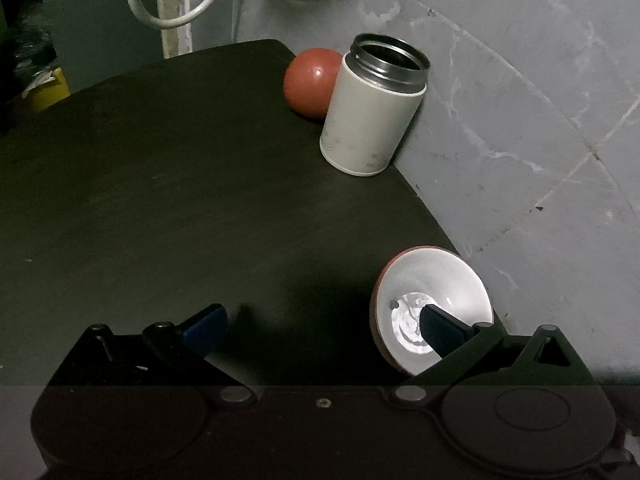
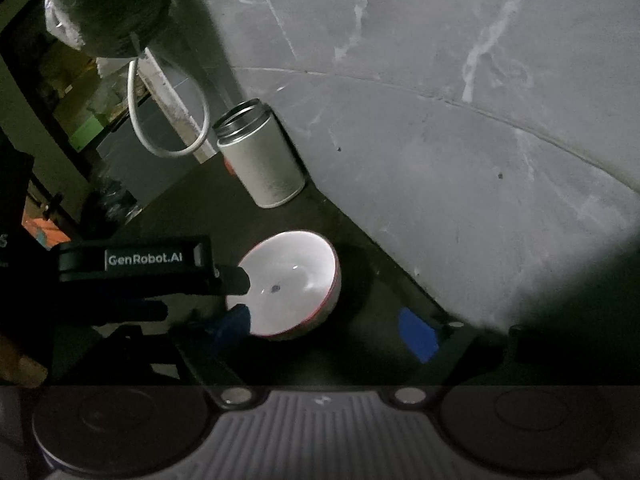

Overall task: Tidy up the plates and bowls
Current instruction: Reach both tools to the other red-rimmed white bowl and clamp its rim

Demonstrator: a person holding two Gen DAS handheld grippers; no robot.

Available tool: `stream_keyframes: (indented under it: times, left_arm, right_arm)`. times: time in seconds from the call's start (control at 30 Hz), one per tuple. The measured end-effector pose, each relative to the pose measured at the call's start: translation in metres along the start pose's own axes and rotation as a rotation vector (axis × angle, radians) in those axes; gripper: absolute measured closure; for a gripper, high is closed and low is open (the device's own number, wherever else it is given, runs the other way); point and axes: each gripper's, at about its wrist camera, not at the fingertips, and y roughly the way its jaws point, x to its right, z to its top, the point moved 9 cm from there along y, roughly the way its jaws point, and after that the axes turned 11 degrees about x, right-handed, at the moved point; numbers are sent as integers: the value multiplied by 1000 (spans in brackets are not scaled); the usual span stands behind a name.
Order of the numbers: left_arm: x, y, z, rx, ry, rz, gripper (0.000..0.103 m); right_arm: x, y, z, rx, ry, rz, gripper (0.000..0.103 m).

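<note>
Dark, matte table [image 1: 160, 200], rounded corner at far end, set against grey tiled wall. On it, by the wall-side edge: white-lined bowl with red outside [image 1: 432, 280], upright, near end. Further along, open white canister with metal threaded rim [image 1: 372, 116], standing, no lid. Just behind it, touching or nearly so, a red rounded object [image 1: 310, 80], identity unclear.
</note>
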Motion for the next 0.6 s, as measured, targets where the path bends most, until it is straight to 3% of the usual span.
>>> stream_keyframes:
  times: [0.07,0.37,0.5,0.6]
  left_arm:
    - [1,3,1,-3,2,-10,3]
    - [8,12,-5,-28,-4,-91,38]
    - [12,14,-8,-42,2,-103,56]
    - [14,14,-9,-47,-3,-115,63]
  right_arm:
    - [1,5,0,-5,0,-2,20]
    - [-2,22,-5,-51,-26,0,28]
    - [-6,27,-6,-58,-50,4,36]
    - [-7,28,-5,-55,-61,4,46]
